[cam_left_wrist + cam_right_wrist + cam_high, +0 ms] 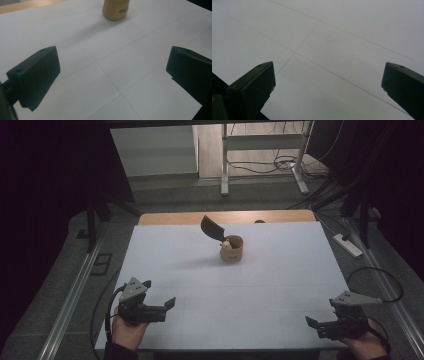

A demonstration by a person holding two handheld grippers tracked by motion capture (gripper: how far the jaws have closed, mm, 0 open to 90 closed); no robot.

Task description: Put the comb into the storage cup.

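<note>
Left tongs (159, 307) and right tongs (320, 325) gaping empty, well short of cup (232, 249) | cup standing mid-table (280, 285), holding dark scoop (212, 228) | risk: nudging scoop, likely tipping cup.

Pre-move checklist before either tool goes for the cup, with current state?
1. Left tool open: ok, jaws wide apart in the left gripper view, nothing between them.
2. Right tool open: ok, jaws spread in the right gripper view, nothing held.
3. Tan cup upright: ok, standing on the white table surface, far centre.
4. Dark spatula-like utensil seated in the cup: ok, it leans up and left out of the rim.
5. Small pale item in the cup: cannot tell what it is, too small.
6. Path from both tools to the cup: ok, bare white surface between them.
</note>
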